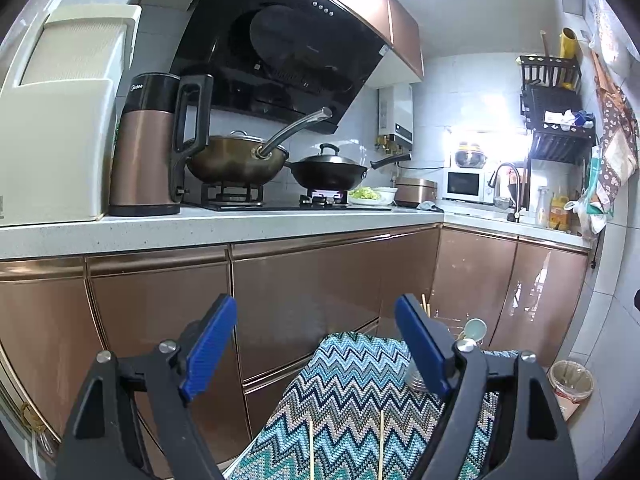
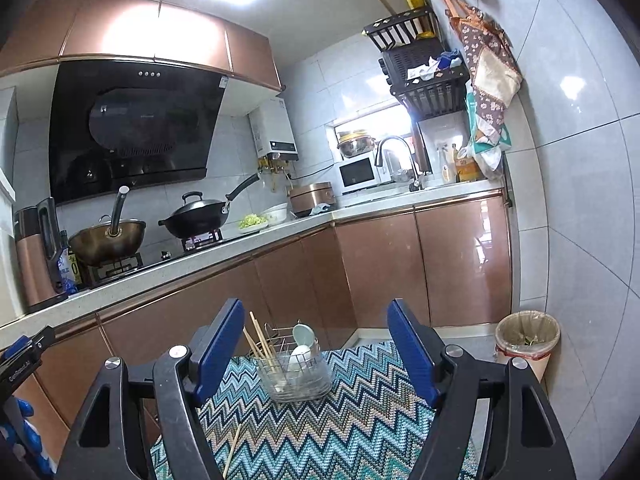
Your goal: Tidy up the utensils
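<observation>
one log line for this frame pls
left gripper: open, empty | right gripper: open, empty | holder: chopsticks, spoons | loose chopsticks: on cloth

Two woks (image 2: 106, 240) on stove, one kettle (image 2: 36, 256), one microwave (image 2: 358, 172), one bin (image 2: 526, 344), one wire rack (image 2: 296, 372), two spoons (image 2: 303, 336), two loose chopsticks (image 1: 311, 448).

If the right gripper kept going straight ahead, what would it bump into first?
Most likely the wire utensil holder on the zigzag cloth: it sits straight ahead between the open right gripper fingers. Depth is hard to judge; aimed higher, it would pass over to the cabinets.
</observation>
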The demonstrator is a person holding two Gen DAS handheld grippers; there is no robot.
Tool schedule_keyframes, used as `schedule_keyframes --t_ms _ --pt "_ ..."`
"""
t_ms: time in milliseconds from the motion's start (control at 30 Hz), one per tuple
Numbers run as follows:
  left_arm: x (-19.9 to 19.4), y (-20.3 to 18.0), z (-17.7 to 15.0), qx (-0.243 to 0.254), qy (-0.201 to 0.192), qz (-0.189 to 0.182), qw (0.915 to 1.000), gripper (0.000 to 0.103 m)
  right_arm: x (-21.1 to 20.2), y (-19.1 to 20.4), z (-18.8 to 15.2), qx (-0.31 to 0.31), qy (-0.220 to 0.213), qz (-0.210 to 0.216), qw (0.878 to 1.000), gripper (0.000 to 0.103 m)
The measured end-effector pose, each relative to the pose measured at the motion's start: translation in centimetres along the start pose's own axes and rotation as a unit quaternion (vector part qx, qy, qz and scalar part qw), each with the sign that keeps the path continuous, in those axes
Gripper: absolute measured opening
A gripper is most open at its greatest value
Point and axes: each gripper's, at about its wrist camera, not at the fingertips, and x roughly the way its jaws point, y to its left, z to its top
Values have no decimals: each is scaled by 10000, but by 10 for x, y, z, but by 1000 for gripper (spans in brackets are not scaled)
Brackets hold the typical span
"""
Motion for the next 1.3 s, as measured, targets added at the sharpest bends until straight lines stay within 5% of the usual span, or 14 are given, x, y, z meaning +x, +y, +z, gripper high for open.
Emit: schedule_keyframes --t_ms 600,1300 --pt "-2 -5 -3 81 -350 -204 9991 81 10 -4 -7 17 99 -150 9998 73" --pt "47 -24 -27 372 456 -305 9978 82 53 -7 -27 -10 579 -281 9979 73"
